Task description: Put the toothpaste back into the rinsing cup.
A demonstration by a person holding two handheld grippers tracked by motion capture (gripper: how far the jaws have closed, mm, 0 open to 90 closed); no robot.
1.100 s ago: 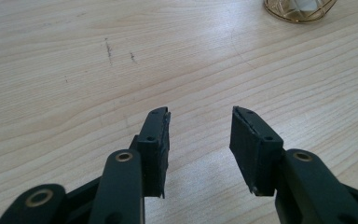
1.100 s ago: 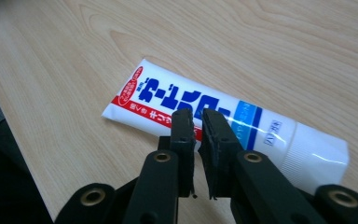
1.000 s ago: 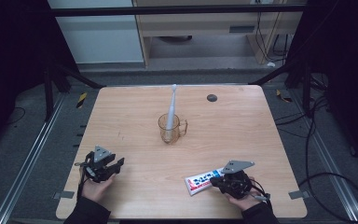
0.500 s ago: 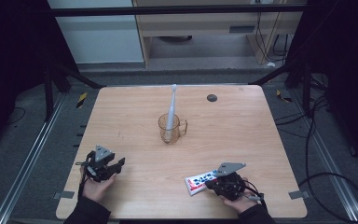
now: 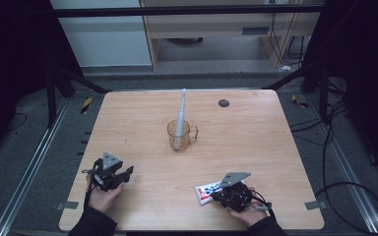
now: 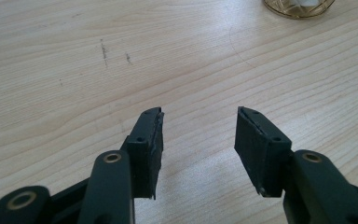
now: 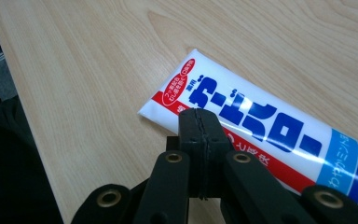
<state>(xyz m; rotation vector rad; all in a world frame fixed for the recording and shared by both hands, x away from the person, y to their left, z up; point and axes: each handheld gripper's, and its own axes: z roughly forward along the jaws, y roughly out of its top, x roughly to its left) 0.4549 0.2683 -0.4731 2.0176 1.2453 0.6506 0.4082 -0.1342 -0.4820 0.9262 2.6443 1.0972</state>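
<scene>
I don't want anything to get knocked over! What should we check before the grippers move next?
1. Right gripper: jaws shut, tips over the toothpaste tube. Whether they pinch it: cannot tell.
2. Left gripper: jaws have just been opening and stand apart, with nothing between them: ok.
3. Glass mug: upright in the middle of the table, away from both grippers: ok.
4. Toothbrush: stands leaning in the glass mug: ok.
5. Toothpaste tube: lies flat and fully on the table, near the person's edge: ok.
</scene>
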